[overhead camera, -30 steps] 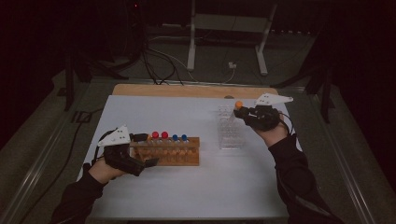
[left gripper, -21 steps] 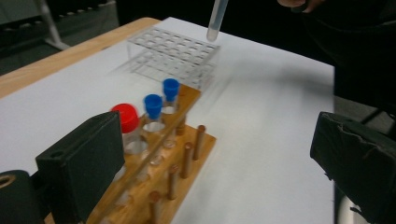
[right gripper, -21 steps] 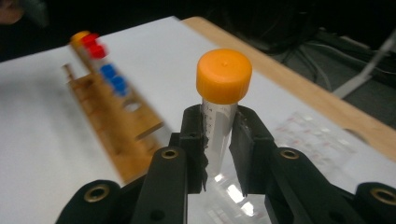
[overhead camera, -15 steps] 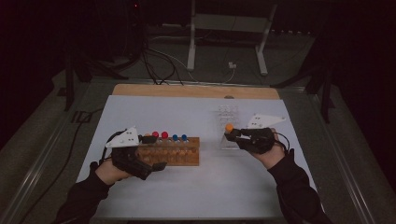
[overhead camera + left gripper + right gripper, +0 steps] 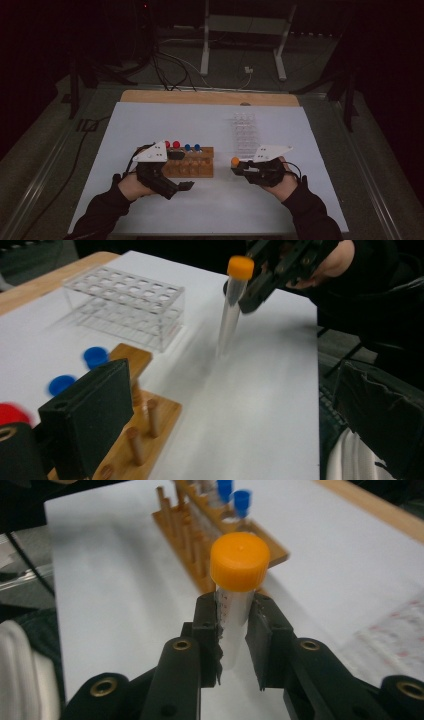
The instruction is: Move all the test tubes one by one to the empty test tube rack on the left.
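The orange-capped tube (image 5: 235,605) is pinched just under its cap by the fingers of your right gripper (image 5: 246,170), closed on it from both sides. Its long axis stands nearly upright, cap up, clear body hanging below the fingers and off the counter (image 5: 210,125), as the left gripper view shows (image 5: 231,305). It sits in open space between the two racks: the clear plastic rack (image 5: 246,134) lies just on the far side of it, the wooden rack (image 5: 192,165) to its left with red and blue capped tubes (image 5: 192,147) along its far row. If the wooden rack is your target, the tube has to travel left and stay vertical so its tip meets a hole squarely; your right hand is the one carrying, so that move is its job. Your left gripper (image 5: 185,186) rests at the near left end of the wooden rack; I cannot tell whether its fingers (image 5: 87,415) are open or closed
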Demonstrator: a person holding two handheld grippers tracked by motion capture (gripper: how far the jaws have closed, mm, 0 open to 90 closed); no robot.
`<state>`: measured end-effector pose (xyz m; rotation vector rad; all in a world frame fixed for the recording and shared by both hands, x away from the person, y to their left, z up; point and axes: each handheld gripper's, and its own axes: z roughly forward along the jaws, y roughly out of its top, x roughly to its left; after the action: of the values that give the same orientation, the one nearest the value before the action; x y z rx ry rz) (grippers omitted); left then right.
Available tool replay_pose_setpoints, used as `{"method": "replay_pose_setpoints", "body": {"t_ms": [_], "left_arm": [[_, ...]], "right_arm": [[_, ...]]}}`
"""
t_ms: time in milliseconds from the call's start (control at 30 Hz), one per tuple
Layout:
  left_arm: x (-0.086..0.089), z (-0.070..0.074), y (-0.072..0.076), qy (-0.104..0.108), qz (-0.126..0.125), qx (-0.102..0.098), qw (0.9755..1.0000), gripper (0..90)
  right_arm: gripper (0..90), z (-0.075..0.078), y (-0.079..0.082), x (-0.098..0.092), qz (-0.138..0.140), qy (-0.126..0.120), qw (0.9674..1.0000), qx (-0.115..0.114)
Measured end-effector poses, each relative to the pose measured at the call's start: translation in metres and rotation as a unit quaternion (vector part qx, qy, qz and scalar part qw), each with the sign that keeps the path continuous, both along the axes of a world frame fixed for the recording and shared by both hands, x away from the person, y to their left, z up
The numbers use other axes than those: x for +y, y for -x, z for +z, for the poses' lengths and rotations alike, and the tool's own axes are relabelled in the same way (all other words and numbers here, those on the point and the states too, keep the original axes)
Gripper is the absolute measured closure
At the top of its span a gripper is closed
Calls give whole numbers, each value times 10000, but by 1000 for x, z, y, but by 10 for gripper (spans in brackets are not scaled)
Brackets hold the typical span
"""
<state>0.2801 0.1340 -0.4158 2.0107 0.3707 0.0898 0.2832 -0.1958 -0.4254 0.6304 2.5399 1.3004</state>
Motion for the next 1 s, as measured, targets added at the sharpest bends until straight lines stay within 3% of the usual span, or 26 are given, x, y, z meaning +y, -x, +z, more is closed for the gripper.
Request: {"method": "replay_pose_setpoints", "body": {"t_ms": [367,667,1000], "left_arm": [[-26,-3,5,62,-329,56,9994,38],[-37,-4,12,85,-441,16,9990,48],[-46,-9,15,121,-560,-15,9984,169]], "right_arm": [[753,-14,18,22,386,152,9991,45],[753,-18,26,38,693,48,9975,106],[753,-17,31,46,836,-1,9964,117]]}}
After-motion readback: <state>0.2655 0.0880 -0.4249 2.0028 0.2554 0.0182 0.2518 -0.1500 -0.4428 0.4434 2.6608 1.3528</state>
